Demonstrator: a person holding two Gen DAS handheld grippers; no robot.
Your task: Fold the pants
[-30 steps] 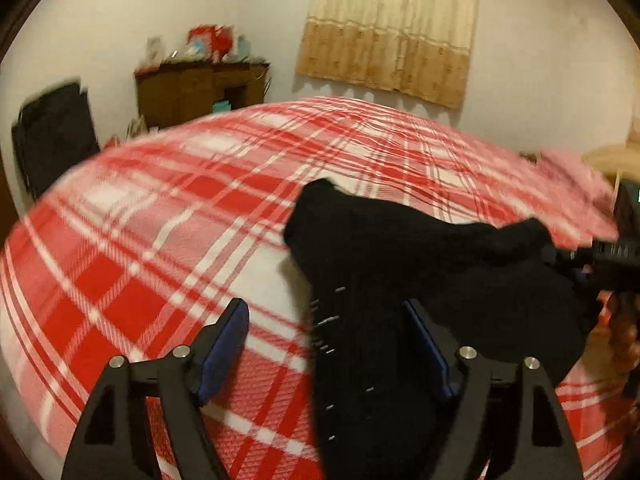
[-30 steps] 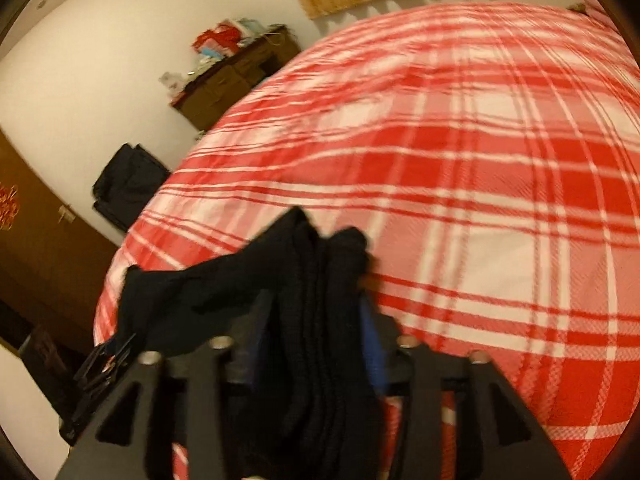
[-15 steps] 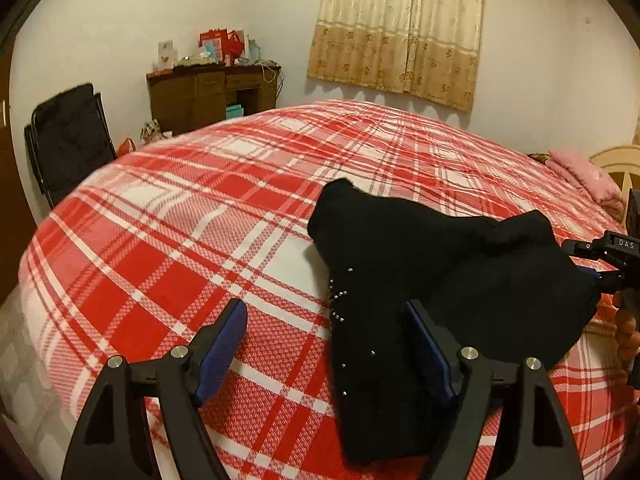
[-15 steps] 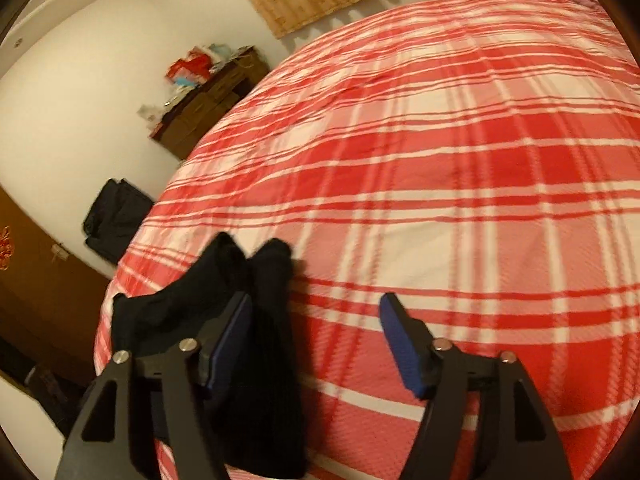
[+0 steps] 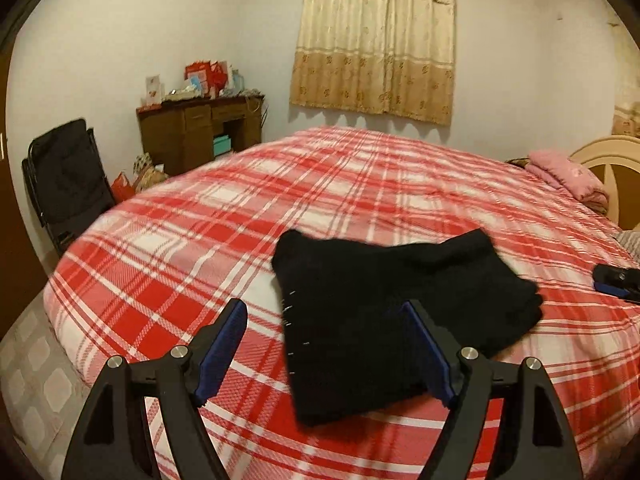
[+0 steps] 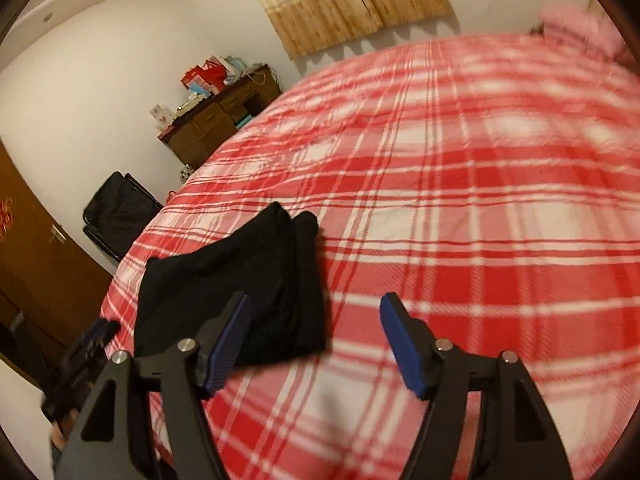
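Observation:
The black pants (image 5: pixel 384 304) lie folded in a compact bundle on the red plaid bed (image 5: pixel 360 184), near its front edge. A line of small silver studs runs along their left side. My left gripper (image 5: pixel 324 324) is open and empty, held above the pants' near edge. In the right wrist view the pants (image 6: pixel 248 280) lie to the left. My right gripper (image 6: pixel 314 312) is open and empty, held above the bed just right of them. The right gripper's tip (image 5: pixel 616 282) shows at the right edge of the left wrist view.
A wooden desk (image 5: pixel 200 132) with boxes stands against the far wall. A black folding chair (image 5: pixel 66 176) is left of the bed. A pink pillow (image 5: pixel 568 172) and a cream headboard (image 5: pixel 608 160) are at the far right. A curtain (image 5: pixel 376 36) hangs behind the bed.
My right gripper let go of the pants and opened, then pulled back to the right. Both grippers rose and drew away. The pants settled flat on the bed.

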